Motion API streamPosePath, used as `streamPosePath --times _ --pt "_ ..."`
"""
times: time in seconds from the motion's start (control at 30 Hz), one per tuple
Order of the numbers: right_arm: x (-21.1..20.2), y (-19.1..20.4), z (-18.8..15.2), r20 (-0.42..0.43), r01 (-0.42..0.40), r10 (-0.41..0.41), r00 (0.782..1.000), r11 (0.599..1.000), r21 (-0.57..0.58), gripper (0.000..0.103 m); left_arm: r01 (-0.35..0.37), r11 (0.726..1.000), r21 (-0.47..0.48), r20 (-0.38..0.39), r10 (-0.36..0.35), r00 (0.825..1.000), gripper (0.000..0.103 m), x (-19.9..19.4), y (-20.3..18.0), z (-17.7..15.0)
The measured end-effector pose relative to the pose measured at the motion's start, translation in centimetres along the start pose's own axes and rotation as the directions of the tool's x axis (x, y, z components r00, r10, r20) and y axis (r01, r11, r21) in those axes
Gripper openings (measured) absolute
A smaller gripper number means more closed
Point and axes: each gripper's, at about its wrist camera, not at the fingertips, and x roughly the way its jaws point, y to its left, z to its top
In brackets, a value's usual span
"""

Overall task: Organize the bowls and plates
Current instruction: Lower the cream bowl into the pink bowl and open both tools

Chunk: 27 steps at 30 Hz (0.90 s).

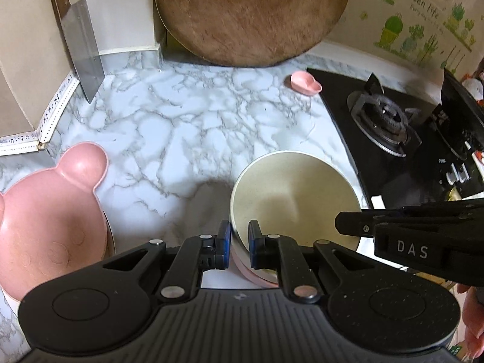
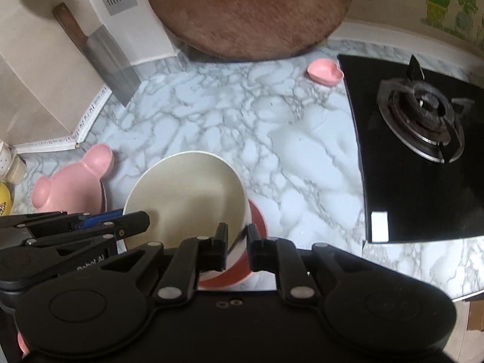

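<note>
left tongs (image 1: pixel 239 237): pinching the cream bowl's (image 1: pixel 290 187) near rim
right tongs (image 2: pixel 237 242): clamped on the same bowl's other side
bowl: lower centre, over a pink dish (image 2: pixel 257 227)
bear plate (image 1: pixel 45 211): lower left on the desk (image 1: pixel 196 115)

- Marble counter (image 2: pixel 242 127) open through the middle; a gripper could pass here.
- Back edge blocked: round wooden board (image 2: pixel 248 12) leaning on wall, cleaver (image 2: pixel 112 60) propped at left.
- Gas hob (image 2: pixel 423 139) bounds the right side; small pink dish (image 2: pixel 325 74) just beside its corner.
- Pink bear-eared bowl (image 1: pixel 51 211) crowds the near left.
- Cream bowl (image 2: pixel 187 193) fills the near centre, both grippers at its rim.
</note>
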Motion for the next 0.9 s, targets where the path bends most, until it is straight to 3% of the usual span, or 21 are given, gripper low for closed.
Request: streamPosePath --times 0.57,0.9 --pt "2.0 -1.1 -0.6 -0.044 0.006 -0.006 0.999 1.0 0.004 0.012 0.007 1.0 0.015 -0.027 -0.006 1.0 0.011 2.1 -0.3 -0.3" --pt "2.4 -1.2 -0.5 -0.055 -0.013 0.014 0.998 1.0 0.003 0.02 0.026 1.0 0.0 -0.05 -0.026 0.998 0.011 2.5 -0.1 -0.4"
